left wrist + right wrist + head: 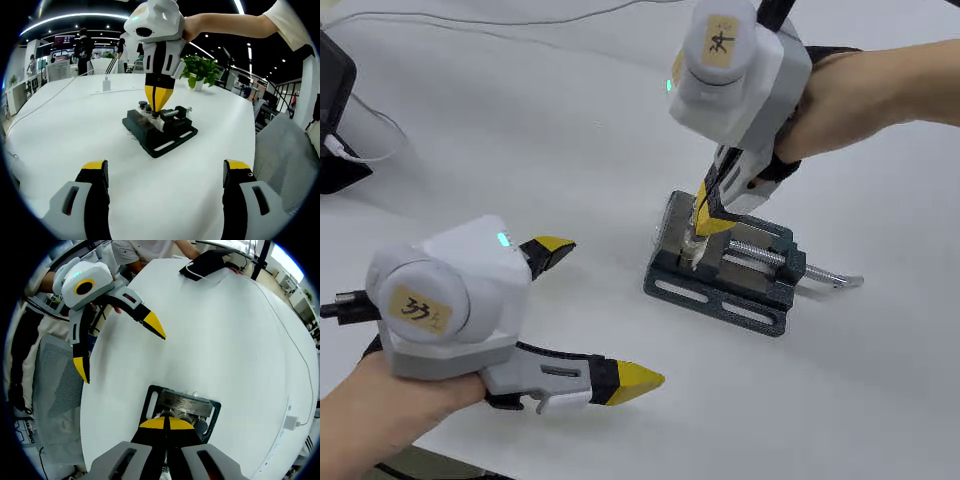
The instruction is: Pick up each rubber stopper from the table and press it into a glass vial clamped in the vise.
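Here, vials point(148, 109) stand upright in vise point(167, 138).

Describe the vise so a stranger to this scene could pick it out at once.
Start with the wide white table. Right of its middle sits the vise, a dark low block with slotted feet and a silver screw handle, under the downward-pointing yellow tips of the right tool. What sets it apart: it alone grips small vials between its jaws.
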A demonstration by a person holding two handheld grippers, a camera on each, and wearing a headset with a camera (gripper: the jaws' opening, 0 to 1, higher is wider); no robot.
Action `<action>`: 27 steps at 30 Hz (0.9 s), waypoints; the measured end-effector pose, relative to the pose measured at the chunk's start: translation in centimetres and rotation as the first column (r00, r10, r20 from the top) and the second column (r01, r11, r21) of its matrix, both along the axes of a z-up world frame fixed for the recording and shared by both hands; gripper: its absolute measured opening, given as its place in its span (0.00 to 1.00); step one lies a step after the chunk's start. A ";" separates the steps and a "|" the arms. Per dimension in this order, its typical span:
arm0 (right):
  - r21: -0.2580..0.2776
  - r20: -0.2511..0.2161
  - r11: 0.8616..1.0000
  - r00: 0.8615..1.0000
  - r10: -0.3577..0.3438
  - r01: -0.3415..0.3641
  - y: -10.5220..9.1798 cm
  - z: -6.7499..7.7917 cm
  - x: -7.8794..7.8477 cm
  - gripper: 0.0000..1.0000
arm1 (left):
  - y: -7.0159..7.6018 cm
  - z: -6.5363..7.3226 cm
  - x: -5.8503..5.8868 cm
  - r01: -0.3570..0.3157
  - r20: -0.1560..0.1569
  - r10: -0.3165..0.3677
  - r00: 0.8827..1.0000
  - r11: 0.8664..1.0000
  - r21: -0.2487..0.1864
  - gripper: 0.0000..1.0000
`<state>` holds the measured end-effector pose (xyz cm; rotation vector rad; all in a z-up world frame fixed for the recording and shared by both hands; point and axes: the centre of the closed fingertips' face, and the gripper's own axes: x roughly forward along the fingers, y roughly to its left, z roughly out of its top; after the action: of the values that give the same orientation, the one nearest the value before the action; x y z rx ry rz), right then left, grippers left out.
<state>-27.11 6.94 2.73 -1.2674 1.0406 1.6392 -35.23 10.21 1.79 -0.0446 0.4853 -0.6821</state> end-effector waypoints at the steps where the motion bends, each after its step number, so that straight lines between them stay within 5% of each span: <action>1: 0.006 -0.004 1.000 1.000 -0.006 0.006 -0.1 0.0 0.0 0.00 | 0.1 0.0 0.0 0.001 -0.002 -0.001 1.000 1.000 0.001 0.94; 6: 0.022 0.008 1.000 1.000 -0.002 0.002 -0.1 0.0 -0.3 0.00 | 0.1 0.1 0.0 0.004 -0.001 -0.004 1.000 1.000 0.006 0.94; 23: -0.055 0.097 0.997 0.994 0.058 -0.053 0.0 -0.4 -0.4 0.00 | -0.6 0.7 0.7 0.020 0.016 -0.020 1.000 1.000 0.008 0.94; 27: -0.054 0.086 0.998 0.996 0.039 -0.035 0.0 -0.3 -0.3 0.00 | -0.4 1.2 0.9 0.023 0.025 -0.023 0.999 1.000 0.015 0.94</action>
<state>-27.42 6.94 2.43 -1.3873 1.0185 1.5790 -34.33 9.77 3.01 -0.0171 0.4673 -0.7010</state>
